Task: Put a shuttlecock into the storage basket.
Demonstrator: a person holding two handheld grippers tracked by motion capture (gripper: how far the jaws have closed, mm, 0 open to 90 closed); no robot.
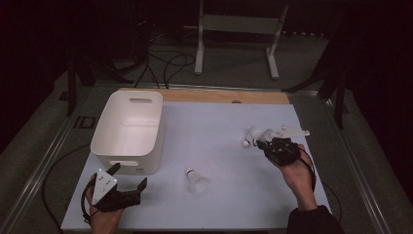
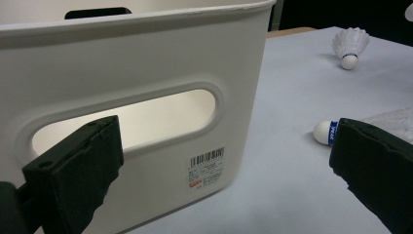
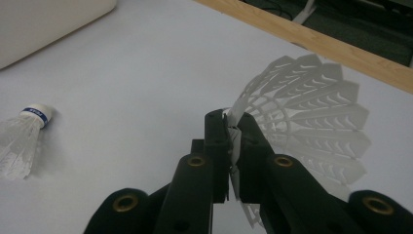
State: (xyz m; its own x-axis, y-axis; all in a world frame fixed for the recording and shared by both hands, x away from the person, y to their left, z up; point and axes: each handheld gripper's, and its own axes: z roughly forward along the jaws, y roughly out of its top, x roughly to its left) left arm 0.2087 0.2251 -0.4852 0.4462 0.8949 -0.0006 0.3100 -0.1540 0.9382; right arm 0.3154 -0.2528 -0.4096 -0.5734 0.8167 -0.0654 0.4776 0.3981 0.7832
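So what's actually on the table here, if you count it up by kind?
Shuttlecocks: 2, one loose, one pinched by its skirt in the right gripper
Bins: 1, white
Grippers: 2, counting the left gripper, open beside the bin
Total: 5

The bin (image 1: 127, 131) is white, with a small label (image 2: 206, 168) printed in black barcode stripes and a spot of orange. The shuttlecocks (image 1: 196, 181) have white feathers, a white cork and a blue band. The table (image 1: 219, 146) is pale grey-white with a light wood edge (image 1: 224, 96), and the jaws are black.
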